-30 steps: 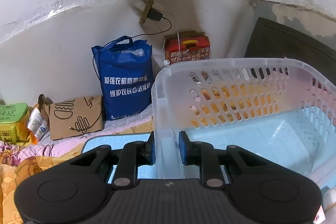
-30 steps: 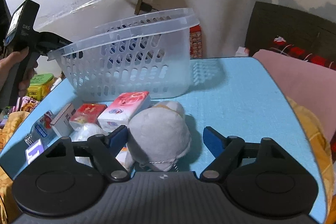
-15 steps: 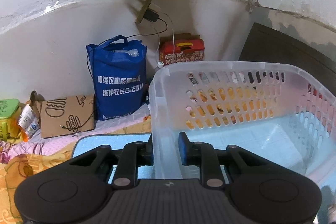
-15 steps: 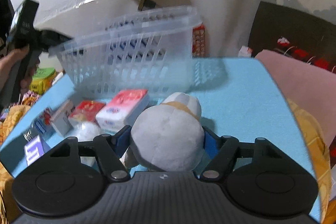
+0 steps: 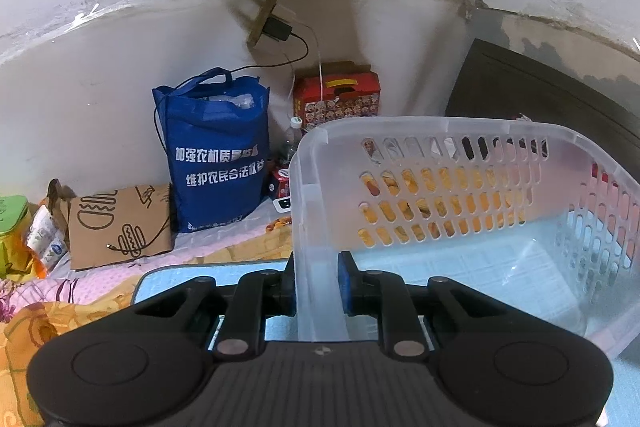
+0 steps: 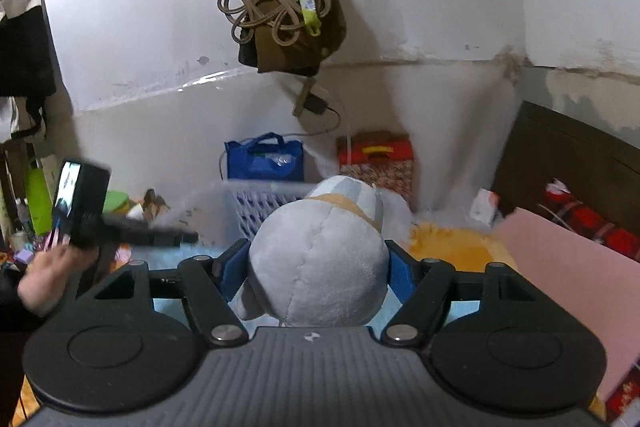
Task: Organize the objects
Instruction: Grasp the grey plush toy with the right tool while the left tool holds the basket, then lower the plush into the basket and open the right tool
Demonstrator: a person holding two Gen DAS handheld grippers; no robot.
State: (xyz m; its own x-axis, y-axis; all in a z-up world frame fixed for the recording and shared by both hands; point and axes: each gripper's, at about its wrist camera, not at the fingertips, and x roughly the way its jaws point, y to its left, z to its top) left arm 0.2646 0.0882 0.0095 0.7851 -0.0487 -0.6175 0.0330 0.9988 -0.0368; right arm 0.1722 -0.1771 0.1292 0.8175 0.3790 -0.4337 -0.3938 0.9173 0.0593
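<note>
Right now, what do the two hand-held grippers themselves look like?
Both match. The left hand-held gripper and right hand-held gripper have ribbed dark grey bodies with a small white logo, round black discs at each side, black linkage arms with silver pivots, and blue finger pads. No cables visible.

Grey plush toy (image 6: 320, 263) lifted, translucent basket (image 5: 460, 211) tilted

A lived-in bedroom of a home is shown. Scuffed white walls are seen, with a bed covered in floral bedding (image 5: 48, 291), a dark headboard (image 5: 540, 95), a blue shopping bag (image 5: 216, 151) set against the wall, a charger (image 5: 276, 29) plugged in, and clothes (image 6: 20, 39) hung up.
</note>
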